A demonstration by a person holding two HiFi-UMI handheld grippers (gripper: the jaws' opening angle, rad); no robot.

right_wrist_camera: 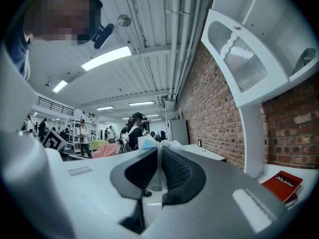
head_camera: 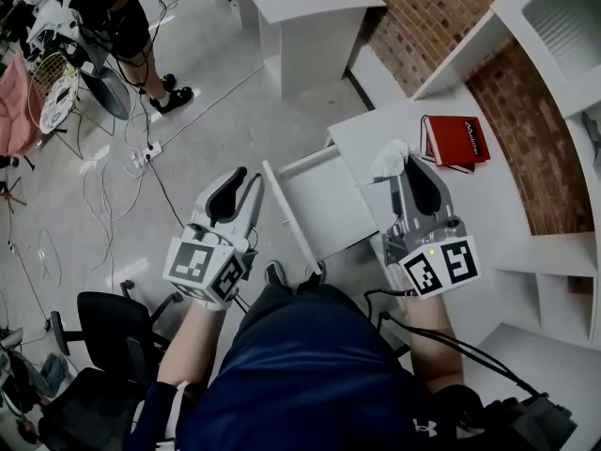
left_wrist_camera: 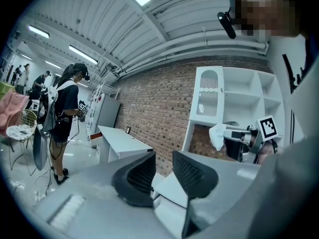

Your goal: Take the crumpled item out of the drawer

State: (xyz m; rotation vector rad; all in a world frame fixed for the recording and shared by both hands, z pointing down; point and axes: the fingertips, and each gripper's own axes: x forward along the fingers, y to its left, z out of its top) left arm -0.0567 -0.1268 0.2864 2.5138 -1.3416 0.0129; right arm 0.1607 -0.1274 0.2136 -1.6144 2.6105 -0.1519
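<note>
A crumpled white item (head_camera: 388, 158) is pinched in my right gripper (head_camera: 404, 163), which is shut on it and held above the white desk (head_camera: 498, 209), just right of the open drawer (head_camera: 329, 209). In the right gripper view the crumpled item (right_wrist_camera: 149, 143) sticks up between the closed pads of the right gripper (right_wrist_camera: 159, 159). The drawer's white inside shows nothing in it. My left gripper (head_camera: 249, 177) hangs left of the drawer front, open, with nothing between its jaws. The left gripper view shows the left gripper (left_wrist_camera: 164, 164) with a gap, and the crumpled item (left_wrist_camera: 218, 135) across from it.
A red book (head_camera: 455, 141) lies on the desk by the brick wall. White shelves (head_camera: 554, 7) stand at the right. A person (head_camera: 122, 17) stands far left among floor cables (head_camera: 103, 186). A black chair (head_camera: 103, 327) sits at my left, a white table (head_camera: 300, 7) beyond the drawer.
</note>
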